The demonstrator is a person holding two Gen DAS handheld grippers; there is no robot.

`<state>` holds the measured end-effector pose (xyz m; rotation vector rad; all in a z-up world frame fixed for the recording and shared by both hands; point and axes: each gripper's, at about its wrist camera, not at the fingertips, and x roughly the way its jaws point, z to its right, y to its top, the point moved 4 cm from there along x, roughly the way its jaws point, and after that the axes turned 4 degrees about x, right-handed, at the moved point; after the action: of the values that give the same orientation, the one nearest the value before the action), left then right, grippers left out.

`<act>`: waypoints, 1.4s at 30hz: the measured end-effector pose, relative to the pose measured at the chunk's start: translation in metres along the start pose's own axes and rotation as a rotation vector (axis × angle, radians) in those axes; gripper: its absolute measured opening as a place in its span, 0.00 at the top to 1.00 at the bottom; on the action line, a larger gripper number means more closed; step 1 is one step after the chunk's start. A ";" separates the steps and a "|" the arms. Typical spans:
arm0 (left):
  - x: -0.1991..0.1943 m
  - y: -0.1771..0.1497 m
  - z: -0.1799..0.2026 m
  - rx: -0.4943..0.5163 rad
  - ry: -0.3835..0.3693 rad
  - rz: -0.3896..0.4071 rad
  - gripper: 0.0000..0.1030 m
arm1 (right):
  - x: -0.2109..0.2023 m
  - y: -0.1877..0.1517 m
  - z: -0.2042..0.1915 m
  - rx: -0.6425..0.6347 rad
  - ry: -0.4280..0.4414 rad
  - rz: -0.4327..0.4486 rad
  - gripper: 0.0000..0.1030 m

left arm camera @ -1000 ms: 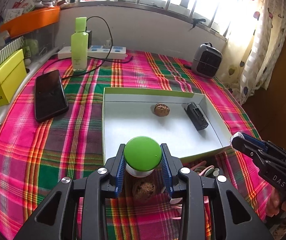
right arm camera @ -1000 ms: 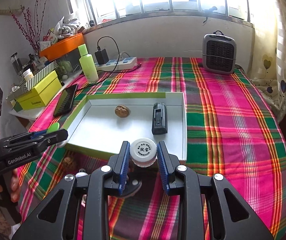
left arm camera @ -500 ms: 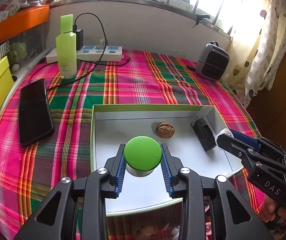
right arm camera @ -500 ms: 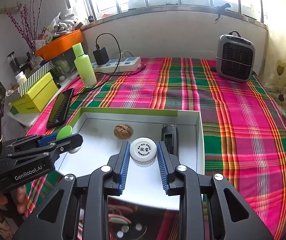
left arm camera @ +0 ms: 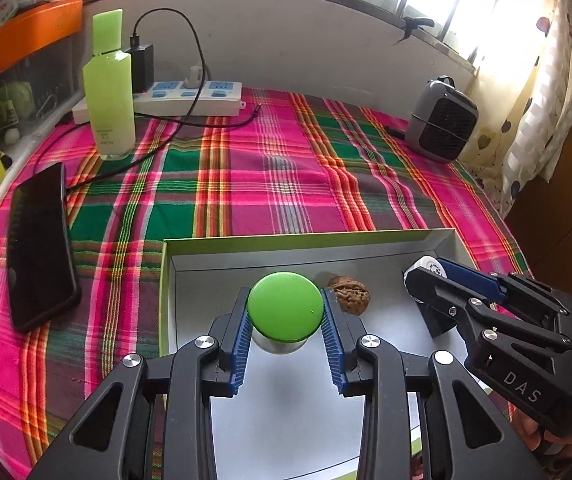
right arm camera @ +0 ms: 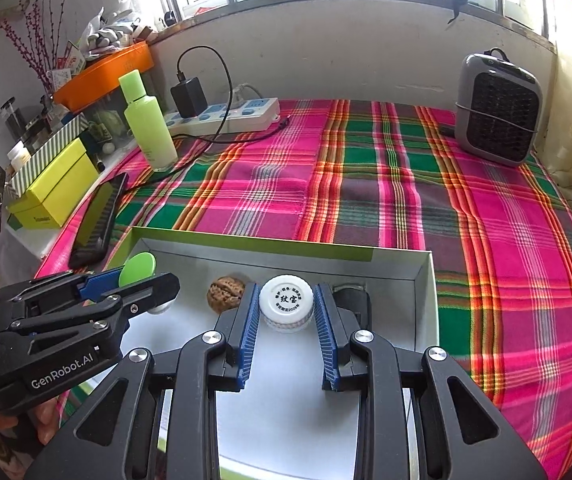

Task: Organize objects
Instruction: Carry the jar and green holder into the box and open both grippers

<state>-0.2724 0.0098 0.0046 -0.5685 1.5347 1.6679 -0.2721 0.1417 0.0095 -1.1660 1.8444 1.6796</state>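
My left gripper [left arm camera: 285, 312] is shut on a small jar with a green lid [left arm camera: 285, 306], held over the left part of the white tray [left arm camera: 286, 256]. My right gripper [right arm camera: 287, 304] is shut on a small white-capped jar [right arm camera: 286, 300], held over the tray's far right part [right arm camera: 422, 300]. A walnut [left arm camera: 349, 294] lies in the tray between the two; it also shows in the right wrist view [right arm camera: 225, 294]. A black rectangular object [right arm camera: 352, 300] lies in the tray behind the right gripper, mostly hidden. The left gripper shows in the right wrist view [right arm camera: 142, 280], the right gripper in the left wrist view [left arm camera: 426, 272].
On the plaid tablecloth [left arm camera: 266, 168] lie a black phone [left arm camera: 40, 246], a green bottle [left arm camera: 109, 92], a power strip with charger and cable [left arm camera: 190, 98] and a small grey heater [left arm camera: 442, 120]. Yellow-green boxes [right arm camera: 56, 192] and an orange tray [right arm camera: 106, 72] stand at the left.
Both grippers have moved forward with their jars, from the tray's near edge to over its inside. The second walnut and cables in front of the tray have dropped out of view.
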 end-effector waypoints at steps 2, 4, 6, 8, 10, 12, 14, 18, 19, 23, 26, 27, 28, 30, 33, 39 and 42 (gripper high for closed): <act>0.004 0.001 -0.001 -0.002 0.002 -0.005 0.70 | 0.005 0.001 0.001 0.001 0.000 -0.010 0.72; 0.008 0.002 -0.003 -0.003 0.004 -0.012 0.70 | 0.009 0.003 0.001 0.001 0.002 -0.015 0.72; 0.010 0.003 -0.003 -0.003 0.002 -0.014 0.70 | 0.013 0.004 0.002 0.000 0.001 -0.021 0.72; 0.013 0.003 -0.004 -0.001 0.006 -0.021 0.70 | 0.016 0.004 0.004 0.002 0.001 -0.029 0.72; 0.017 0.003 -0.004 0.003 0.010 -0.028 0.70 | 0.020 0.005 0.004 0.003 0.001 -0.034 0.72; 0.018 0.004 -0.004 0.009 0.017 -0.025 0.70 | 0.022 0.005 0.003 0.002 0.003 -0.040 0.72; 0.019 0.006 -0.005 0.002 0.013 -0.023 0.70 | 0.025 0.005 0.003 -0.001 0.004 -0.044 0.72; 0.022 0.007 -0.008 0.001 0.022 -0.028 0.70 | 0.029 0.004 0.003 -0.003 0.001 -0.049 0.72; 0.022 0.007 -0.008 0.003 0.022 -0.026 0.70 | 0.030 0.004 0.003 -0.003 0.001 -0.051 0.72; 0.022 0.008 -0.009 0.008 0.027 -0.025 0.70 | 0.031 0.005 0.003 -0.009 -0.003 -0.055 0.72; 0.022 0.008 -0.009 0.009 0.031 -0.025 0.70 | 0.031 0.004 0.004 -0.009 -0.007 -0.055 0.72; 0.023 0.008 -0.009 0.010 0.032 -0.025 0.70 | 0.031 0.004 0.004 -0.010 -0.007 -0.056 0.72; 0.023 0.009 -0.009 0.011 0.035 -0.026 0.70 | 0.032 0.005 0.003 -0.011 -0.009 -0.056 0.72; 0.023 0.009 -0.009 0.016 0.039 -0.027 0.70 | 0.033 0.005 0.003 -0.012 -0.012 -0.061 0.72; 0.024 0.008 -0.008 0.018 0.042 -0.030 0.70 | 0.034 0.005 0.004 -0.010 -0.016 -0.064 0.72; 0.024 0.009 -0.008 0.021 0.043 -0.032 0.69 | 0.034 0.005 0.006 -0.004 -0.029 -0.062 0.72; 0.024 0.009 -0.008 0.021 0.039 -0.032 0.67 | 0.034 0.005 0.007 0.002 -0.030 -0.060 0.72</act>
<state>-0.2947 0.0085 -0.0095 -0.6145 1.5608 1.6235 -0.2972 0.1373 -0.0142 -1.1773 1.7752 1.6526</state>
